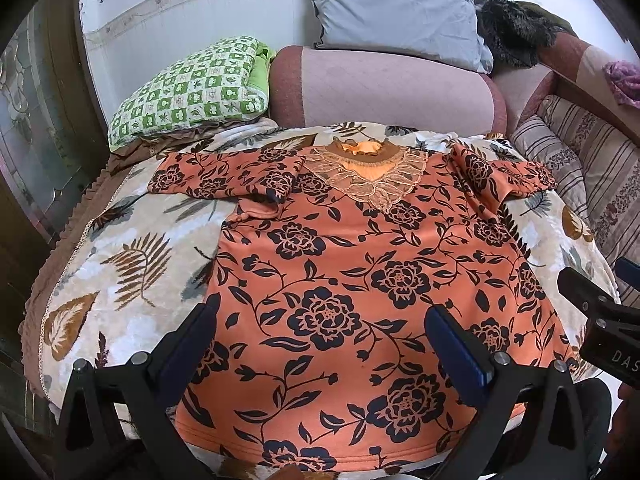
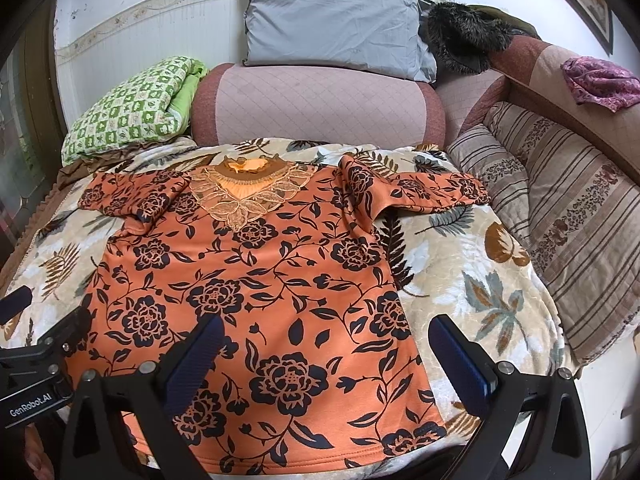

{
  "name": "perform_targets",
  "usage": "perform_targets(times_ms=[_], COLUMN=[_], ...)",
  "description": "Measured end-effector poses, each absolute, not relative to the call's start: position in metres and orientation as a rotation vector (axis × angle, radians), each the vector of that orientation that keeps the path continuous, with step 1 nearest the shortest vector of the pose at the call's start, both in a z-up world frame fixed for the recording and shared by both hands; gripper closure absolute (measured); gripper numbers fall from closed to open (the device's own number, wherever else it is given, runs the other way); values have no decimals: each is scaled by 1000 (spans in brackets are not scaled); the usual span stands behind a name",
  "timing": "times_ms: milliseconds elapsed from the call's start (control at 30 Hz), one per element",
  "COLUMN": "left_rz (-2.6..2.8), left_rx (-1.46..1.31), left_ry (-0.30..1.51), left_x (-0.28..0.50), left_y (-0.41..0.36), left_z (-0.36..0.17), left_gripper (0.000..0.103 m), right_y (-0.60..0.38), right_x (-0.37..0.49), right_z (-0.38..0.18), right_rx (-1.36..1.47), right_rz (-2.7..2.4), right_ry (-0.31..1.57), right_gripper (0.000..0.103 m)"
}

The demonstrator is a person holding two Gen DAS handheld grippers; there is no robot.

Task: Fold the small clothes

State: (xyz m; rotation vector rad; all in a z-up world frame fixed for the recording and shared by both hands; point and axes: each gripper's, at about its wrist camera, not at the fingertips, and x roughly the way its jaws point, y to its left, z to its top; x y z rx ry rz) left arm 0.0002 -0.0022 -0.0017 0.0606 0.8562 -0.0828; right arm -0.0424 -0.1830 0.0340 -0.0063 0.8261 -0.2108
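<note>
Orange cloth with black flowers fills the middle: the blouse (image 1: 360,280) lies flat and face up on the leaf-print blanket (image 1: 120,264), lace collar (image 1: 368,176) at the far end, hem nearest the cameras.

Starting left of the blouse, the green checked pillow (image 1: 192,92) leans near the wall, beyond the blanket's far left corner. The left sleeve (image 1: 216,176) lies stretched out sideways, its inner part bunched up at the shoulder. The left tongs (image 1: 320,336) hover over the hem end of the blouse, jaws spread wide, gripping nothing; one blue pad (image 1: 192,348) sits over the blouse's left edge, the other over the print.

Straight beyond the collar, the pink bolster (image 1: 384,88) runs across, with the grey pillow (image 1: 400,12) propped on top. A dark furry item (image 1: 516,28) sits just right of that pillow.

On the blouse's right side, the right sleeve (image 2: 424,190) reaches out over the blanket, creased at the shoulder. The right tongs (image 2: 326,356) are released too, straddling the blouse's right edge near the hem: one pad over the print, the other over bare blanket. Far right of the blouse, striped cushions (image 2: 568,232) line the sofa, with a purple cloth (image 2: 600,80) on the armrest above.
</note>
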Motion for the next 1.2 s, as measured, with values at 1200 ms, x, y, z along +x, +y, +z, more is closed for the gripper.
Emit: perform_targets(times_ms=[1200], left_rz=[-109], left_rx=[39], left_ry=[856], left_x=[1], left_y=[2], left_z=[-2], left_gripper=[0], right_y=[-184], right_x=[-41], right_z=[34], right_rx=[-6], right_rz=[-214], right_ry=[822], right_gripper=[0])
